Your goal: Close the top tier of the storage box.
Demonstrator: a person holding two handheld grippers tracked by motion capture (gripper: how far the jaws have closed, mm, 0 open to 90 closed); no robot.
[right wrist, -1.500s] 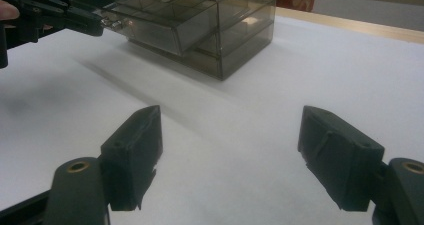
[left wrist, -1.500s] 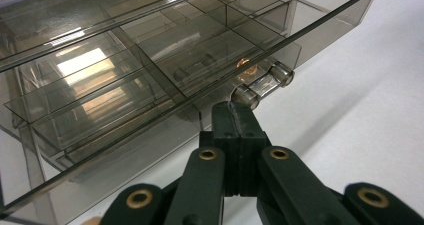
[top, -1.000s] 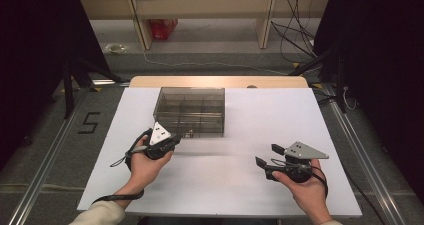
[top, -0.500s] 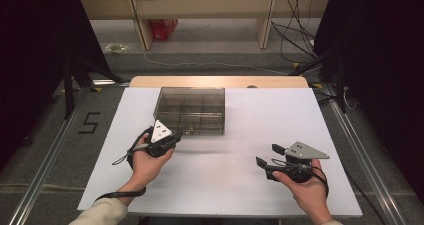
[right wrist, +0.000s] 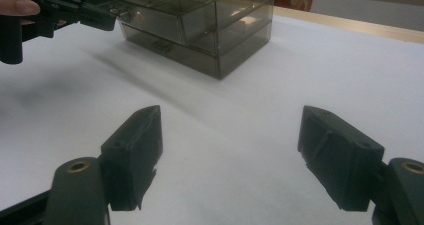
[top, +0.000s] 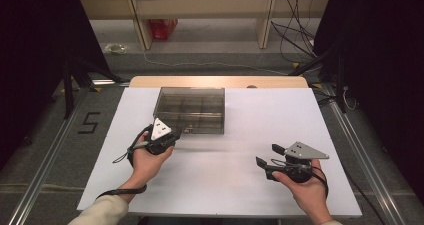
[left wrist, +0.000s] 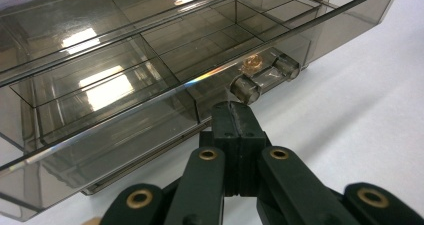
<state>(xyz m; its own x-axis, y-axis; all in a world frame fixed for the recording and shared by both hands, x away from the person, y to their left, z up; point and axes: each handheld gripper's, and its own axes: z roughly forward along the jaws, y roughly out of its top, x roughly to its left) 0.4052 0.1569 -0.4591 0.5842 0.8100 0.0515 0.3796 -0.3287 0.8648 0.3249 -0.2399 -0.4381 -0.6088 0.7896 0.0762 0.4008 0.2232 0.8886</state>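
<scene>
two grippers stay put: left gripper (left wrist: 235, 116), jaws pressed together on nothing, keeps its tips at the drawer handle (left wrist: 264, 76) of the smoky plastic drawer box (top: 190, 110) near the table's (top: 260, 195) far edge, drawer unopened; right gripper (right wrist: 230, 155) gapes empty near the front edge.

Drawer box (top: 190, 110) blocks the far table (top: 280, 115) left.

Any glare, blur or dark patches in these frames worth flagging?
Left gripper view: bright reflections on the smoky drawer box, fingers sharp. Right gripper view: near fingers soft, the box's shadow smeared across the table. High view: white table evenly lit, surroundings dark.
</scene>
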